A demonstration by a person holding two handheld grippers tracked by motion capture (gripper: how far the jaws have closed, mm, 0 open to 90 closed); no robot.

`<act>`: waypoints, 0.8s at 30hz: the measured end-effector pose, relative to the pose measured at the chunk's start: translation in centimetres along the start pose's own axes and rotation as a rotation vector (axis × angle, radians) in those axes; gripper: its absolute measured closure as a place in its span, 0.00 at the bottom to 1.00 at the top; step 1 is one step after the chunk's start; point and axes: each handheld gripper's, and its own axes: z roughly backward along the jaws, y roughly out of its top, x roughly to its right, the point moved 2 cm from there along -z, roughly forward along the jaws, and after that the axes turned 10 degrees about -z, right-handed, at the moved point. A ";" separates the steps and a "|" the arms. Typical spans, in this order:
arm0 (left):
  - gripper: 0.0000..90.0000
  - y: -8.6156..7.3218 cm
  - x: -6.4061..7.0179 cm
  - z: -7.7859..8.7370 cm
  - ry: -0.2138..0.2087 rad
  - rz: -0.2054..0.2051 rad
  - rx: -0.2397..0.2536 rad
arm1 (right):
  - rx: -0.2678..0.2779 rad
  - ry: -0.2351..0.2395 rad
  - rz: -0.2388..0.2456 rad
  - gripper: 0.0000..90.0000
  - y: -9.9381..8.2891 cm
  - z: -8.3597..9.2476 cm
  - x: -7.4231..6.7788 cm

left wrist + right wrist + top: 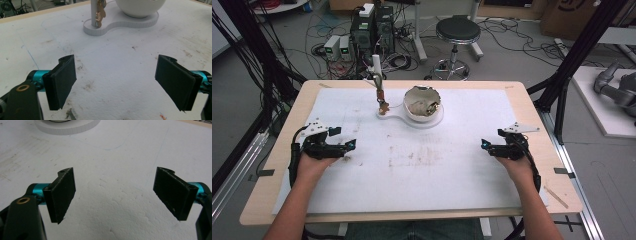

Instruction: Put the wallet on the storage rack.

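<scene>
A white stand (409,118) lies at the far middle of the white mat. It carries a white bowl (422,102) with crumpled brownish stuff inside and an upright post (377,80) with a small brown item hanging on it (382,105). In the left gripper view the post (94,12), the hanging item (100,12) and the bowl (140,7) stand ahead. My left gripper (346,145) rests at the mat's left, jaws wide apart (117,83), empty. My right gripper (486,146) rests at the mat's right, open and empty (115,195).
The mat (412,165) is stained brown near its middle and covers a wooden table (532,100). Beyond the far edge stand a stool (457,31), computer boxes (372,27) and cables on the floor. Black frame posts (572,60) flank the table.
</scene>
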 end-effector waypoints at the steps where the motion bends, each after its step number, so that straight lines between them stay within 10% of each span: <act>1: 0.19 0.0 0.0 0.0 0.001 -0.001 -0.002 | -0.001 -0.001 0.002 0.20 0.0 0.0 0.0; 24: 0.19 -0.1 0.0 0.2 0.002 -0.003 -0.005 | -0.011 0.012 0.003 0.20 0.0 -0.5 -0.1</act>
